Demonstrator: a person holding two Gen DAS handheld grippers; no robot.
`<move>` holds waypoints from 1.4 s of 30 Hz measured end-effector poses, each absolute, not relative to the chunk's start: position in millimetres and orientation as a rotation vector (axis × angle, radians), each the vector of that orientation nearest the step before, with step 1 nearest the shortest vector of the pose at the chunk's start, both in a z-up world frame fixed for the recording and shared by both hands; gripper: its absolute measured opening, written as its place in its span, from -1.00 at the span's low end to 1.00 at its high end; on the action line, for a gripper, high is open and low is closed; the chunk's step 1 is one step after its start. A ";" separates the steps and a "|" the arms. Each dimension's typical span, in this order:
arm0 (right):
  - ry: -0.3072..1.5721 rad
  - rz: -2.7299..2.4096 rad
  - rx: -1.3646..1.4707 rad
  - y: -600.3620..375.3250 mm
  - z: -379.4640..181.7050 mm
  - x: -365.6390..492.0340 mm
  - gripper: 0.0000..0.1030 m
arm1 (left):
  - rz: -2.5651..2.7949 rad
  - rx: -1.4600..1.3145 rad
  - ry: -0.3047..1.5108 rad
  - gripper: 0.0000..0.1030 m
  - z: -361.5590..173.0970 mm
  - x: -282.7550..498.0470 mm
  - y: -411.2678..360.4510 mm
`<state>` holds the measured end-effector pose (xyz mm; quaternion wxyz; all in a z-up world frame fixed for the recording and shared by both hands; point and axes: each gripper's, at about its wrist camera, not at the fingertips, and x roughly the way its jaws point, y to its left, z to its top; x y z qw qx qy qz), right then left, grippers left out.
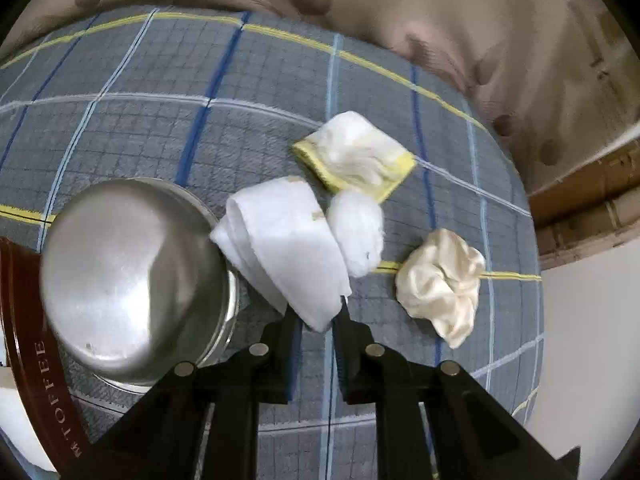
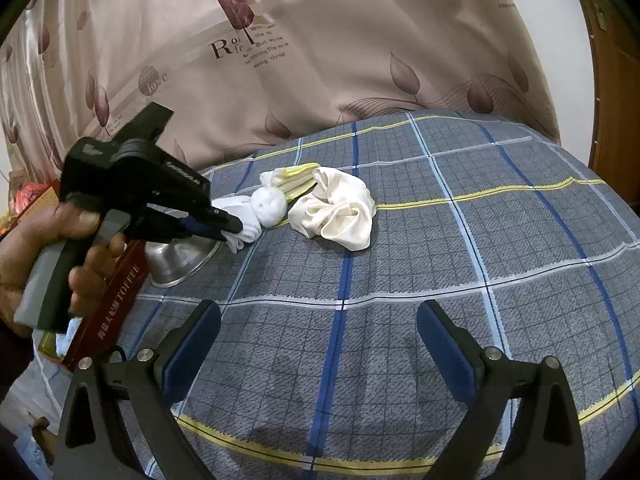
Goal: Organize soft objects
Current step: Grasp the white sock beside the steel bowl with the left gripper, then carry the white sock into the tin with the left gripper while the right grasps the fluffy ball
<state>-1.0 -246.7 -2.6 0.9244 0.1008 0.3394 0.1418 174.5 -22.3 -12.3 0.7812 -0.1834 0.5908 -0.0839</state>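
Left wrist view first: nearest the lens, the left gripper (image 1: pixel 318 320) has its fingers (image 1: pixel 286 332) pinched down on the near end of a folded white cloth (image 1: pixel 284 240), so it's got a proper hold of it. Only now pictures here, so that's all I can say about the grip. Just left of that cloth sits an upturned steel bowl (image 1: pixel 132 280), right beside it and maybe touching. Nearer the left edge there's a dark red tin (image 1: pixel 28 328) with "TOFFEE" on the rim. All of this is on a bed with a grey plaid bedspread (image 1: pixel 160 100). Past the cloth, a little white ball of cloth (image 1: pixel 358 232) sits against it. A crumpled cream satin piece (image 1: pixel 440 284) lies off to the right, apart from the ball. Farther back is a white and yellow folded cloth (image 1: pixel 356 156), touching the ball.

Right wrist view: the right gripper (image 2: pixel 320 344) is up close with its fingers (image 2: pixel 192 344) spread wide, nothing between them, just bare bedspread below. Further off on the left, a hand (image 2: pixel 52 248) holds the left gripper's handle, tip down on the white cloth. Behind everything hangs a pinkish printed curtain (image 2: pixel 320 60).
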 end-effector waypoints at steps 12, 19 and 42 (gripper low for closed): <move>0.740 0.345 0.244 -247.6 4.4 15.0 0.86 | -0.252 -0.292 1.059 -0.71 42.7 110.6 -25.2; 0.772 0.541 0.228 -205.4 34.2 63.0 0.41 | -0.236 -0.324 0.996 -0.70 59.3 69.7 11.0; 0.967 0.469 0.063 -119.9 -15.7 184.0 -0.09 | -0.083 -0.420 0.896 -0.67 88.3 -12.4 120.1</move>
